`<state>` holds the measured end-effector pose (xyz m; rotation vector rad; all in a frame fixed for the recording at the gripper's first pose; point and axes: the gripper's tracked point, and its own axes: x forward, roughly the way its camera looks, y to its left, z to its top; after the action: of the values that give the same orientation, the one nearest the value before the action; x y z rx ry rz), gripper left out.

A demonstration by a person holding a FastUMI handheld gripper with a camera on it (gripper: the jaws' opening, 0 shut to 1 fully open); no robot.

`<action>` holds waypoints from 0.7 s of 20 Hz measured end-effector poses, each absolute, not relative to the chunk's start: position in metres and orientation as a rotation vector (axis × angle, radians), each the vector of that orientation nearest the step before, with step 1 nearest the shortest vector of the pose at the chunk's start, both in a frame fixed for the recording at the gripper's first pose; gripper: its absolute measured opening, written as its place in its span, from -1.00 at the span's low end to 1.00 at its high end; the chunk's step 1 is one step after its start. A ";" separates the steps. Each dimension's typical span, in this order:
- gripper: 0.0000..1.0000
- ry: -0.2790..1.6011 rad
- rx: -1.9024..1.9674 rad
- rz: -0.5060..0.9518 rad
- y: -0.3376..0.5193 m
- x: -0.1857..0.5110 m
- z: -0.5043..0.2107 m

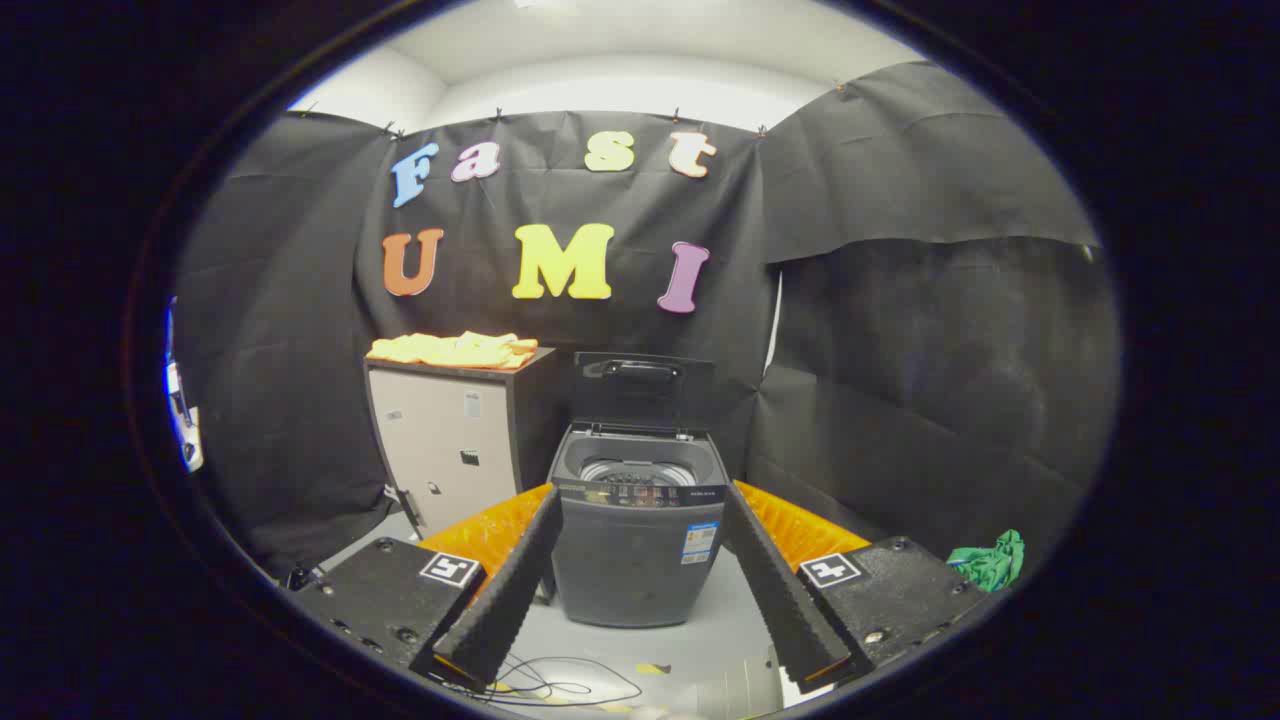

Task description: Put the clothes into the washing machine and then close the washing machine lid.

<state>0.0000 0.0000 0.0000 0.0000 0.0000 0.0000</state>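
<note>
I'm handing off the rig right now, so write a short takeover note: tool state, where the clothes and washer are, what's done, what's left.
Tool: open, holding nothing, fingers spread either side of the washing machine, which stands on the floor just ahead of them.
Washing machine lid: raised upright, drum open.
Yellow-orange clothes: lying on top of the cabinet beside the washer.
A green cloth lies off by the booth wall; whether it is part of the load, I cannot tell.
Done: nothing loaded as far as the drum shows.
Left: pick up the clothes, drop them in the drum, close the lid.
</note>
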 end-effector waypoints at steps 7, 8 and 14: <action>1.00 0.005 0.005 -0.006 -0.002 0.000 0.002; 1.00 0.004 0.008 -0.007 -0.001 -0.001 0.004; 1.00 0.000 0.030 -0.021 0.002 -0.002 0.012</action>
<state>-0.0024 0.0021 0.0118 0.0298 0.0000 -0.0212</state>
